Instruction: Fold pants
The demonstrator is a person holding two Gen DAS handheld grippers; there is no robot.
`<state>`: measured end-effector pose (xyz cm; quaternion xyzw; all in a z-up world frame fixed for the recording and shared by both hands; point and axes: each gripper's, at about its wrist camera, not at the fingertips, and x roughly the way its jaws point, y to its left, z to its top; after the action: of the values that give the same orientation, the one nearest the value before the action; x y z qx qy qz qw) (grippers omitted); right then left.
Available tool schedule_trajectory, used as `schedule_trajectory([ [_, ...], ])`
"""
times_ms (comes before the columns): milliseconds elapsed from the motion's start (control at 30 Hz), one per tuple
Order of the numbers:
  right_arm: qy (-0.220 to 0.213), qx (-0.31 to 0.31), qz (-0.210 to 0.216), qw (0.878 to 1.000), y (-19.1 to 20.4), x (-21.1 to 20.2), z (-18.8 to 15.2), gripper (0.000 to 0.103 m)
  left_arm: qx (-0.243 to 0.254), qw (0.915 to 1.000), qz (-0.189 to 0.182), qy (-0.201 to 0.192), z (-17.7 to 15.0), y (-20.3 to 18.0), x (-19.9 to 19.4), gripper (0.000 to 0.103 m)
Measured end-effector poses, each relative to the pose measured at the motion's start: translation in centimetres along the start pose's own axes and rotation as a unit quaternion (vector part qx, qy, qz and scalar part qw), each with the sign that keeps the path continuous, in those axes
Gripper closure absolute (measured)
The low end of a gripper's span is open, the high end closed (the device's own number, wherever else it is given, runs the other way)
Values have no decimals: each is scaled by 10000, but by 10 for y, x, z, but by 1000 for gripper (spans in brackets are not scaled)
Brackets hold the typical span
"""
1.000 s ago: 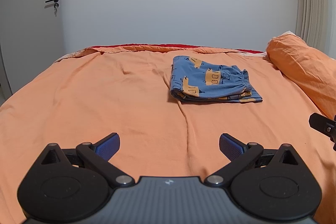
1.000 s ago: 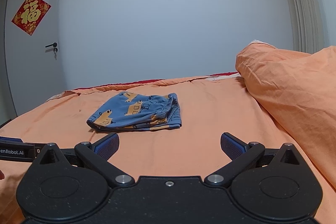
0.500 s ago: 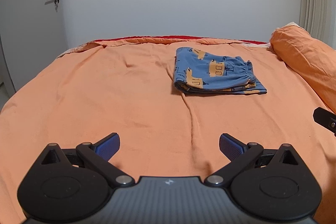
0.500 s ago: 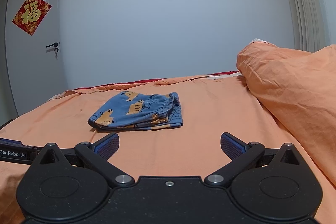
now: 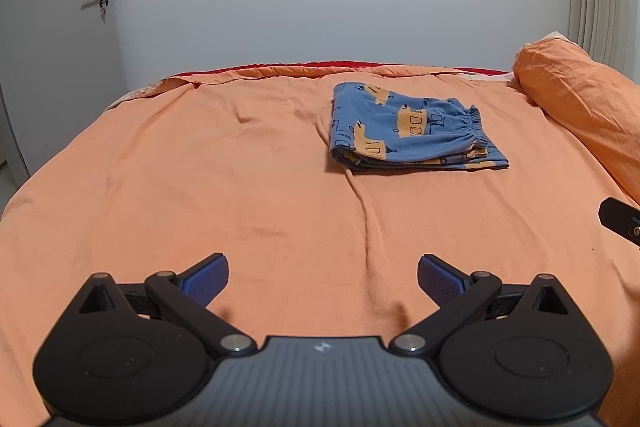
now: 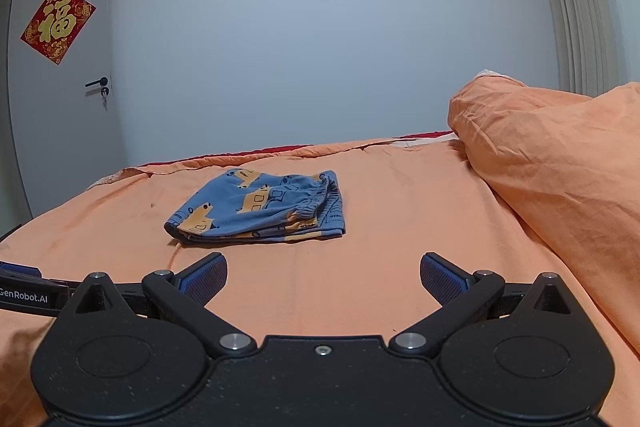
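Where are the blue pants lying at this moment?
The folded pants lie on the orange bedspread, ahead and right of centre in the left wrist view, left of the orange pillow. Both the left gripper and the right gripper are open, short of them.

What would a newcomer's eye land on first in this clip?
The blue pants with orange cartoon prints, already folded into a small stack, lie alone on the orange bed. Both grippers, left and right, are open and well short of the pants. After that, the red and gold poster on the grey door and the bunched orange duvet at the right.
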<state>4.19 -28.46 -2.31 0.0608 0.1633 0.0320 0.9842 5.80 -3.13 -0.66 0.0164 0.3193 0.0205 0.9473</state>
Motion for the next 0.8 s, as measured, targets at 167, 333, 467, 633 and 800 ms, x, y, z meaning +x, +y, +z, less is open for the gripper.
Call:
schedule_trajectory([
  [167, 22, -10, 17, 10000, 1, 2, -1, 1, -16, 10000, -24, 7, 0, 0, 1, 0],
  [333, 25, -20, 23, 10000, 1, 1, -1, 1, -17, 10000, -40, -5, 0, 0, 0, 0],
  [467, 36, -25, 20, 10000, 2, 1, -1, 1, -5, 10000, -30, -26, 0, 0, -1, 0],
  [633, 44, -35, 27, 10000, 2, 1, -1, 1, -23, 10000, -47, -5, 0, 1, -1, 0],
  [800, 41, -35, 25, 10000, 2, 1, -1, 1, -24, 10000, -71, 35, -1, 1, 0, 0],
])
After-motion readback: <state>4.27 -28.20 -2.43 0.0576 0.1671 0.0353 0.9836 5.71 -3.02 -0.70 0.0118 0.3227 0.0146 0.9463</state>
